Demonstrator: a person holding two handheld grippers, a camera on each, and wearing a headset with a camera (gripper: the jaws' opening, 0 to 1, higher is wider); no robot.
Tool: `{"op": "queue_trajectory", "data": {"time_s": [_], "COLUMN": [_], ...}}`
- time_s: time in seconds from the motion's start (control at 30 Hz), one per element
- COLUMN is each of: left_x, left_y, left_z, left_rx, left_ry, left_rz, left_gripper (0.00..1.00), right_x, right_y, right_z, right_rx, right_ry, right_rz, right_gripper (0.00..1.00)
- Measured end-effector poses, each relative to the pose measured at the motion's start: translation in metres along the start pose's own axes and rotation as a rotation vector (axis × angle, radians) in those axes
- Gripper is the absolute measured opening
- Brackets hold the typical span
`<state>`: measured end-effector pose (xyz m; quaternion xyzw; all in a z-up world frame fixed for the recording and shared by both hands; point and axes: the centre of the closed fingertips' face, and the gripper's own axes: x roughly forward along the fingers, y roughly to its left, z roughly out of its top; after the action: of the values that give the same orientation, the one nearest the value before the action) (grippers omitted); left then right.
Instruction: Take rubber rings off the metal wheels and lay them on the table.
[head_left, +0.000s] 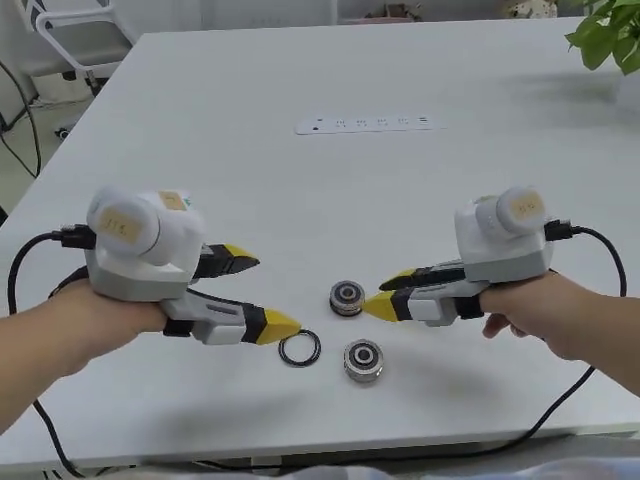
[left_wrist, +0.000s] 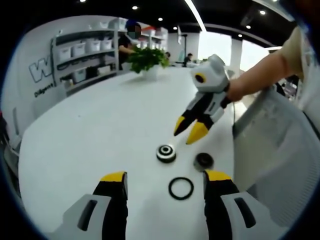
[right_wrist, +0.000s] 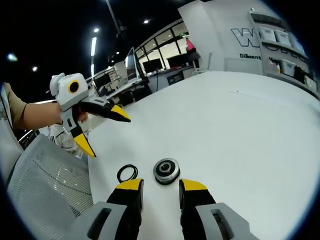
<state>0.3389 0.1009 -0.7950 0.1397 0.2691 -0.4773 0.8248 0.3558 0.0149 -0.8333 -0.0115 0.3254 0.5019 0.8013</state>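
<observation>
Two claws are held low over the white table, tips pointed at each other. The left gripper is spread wide and nothing is gripped in it. The right gripper is parted too, by a narrower gap, and nothing is pinched there either.

One rubber ring is lying flat on the table, loose, at about 5 o'clock from the left gripper's lower yellow tip and just beside it. The upper wheel is sat at 9 o'clock from the right gripper's tips, very close; whether it's being touched can't be made out. The lower wheel is found at roughly 4 o'clock from the ring, near it but apart.

In the left gripper view the ring is framed between the left gripper's own jaws, with both wheels at 12 to 1 o'clock and the right gripper hung above them. In the right gripper view one wheel is seen just past the right gripper's tips, the ring at its 9 o'clock, and the left gripper at 10 o'clock.

A dark band is seen round each wheel, possibly rubber, but it's too small to call.

A power strip is laid well away at 12 o'clock. A plant is cut off by the top-right corner, and both forearms and cables are cropped at the edges.
</observation>
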Motion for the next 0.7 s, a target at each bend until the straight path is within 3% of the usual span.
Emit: {"op": "queue_trajectory", "data": {"time_s": [0.6,0.7], "left_x": [0.023,0.027], "left_y": [0.006,0.008], "left_z": [-0.002,0.000], "left_rx": [-0.009,-0.034], "left_ry": [0.016,0.004], "left_rz": [-0.025,-0.028], "left_gripper": [0.58,0.57], "right_x": [0.008,0.010], "right_y": [-0.010,-0.011], "right_z": [-0.012,-0.014], "right_rx": [-0.037,-0.046], "right_ry": [0.028,0.033], "right_rz": [-0.004,-0.004], "right_gripper": [0.25,0.25]}}
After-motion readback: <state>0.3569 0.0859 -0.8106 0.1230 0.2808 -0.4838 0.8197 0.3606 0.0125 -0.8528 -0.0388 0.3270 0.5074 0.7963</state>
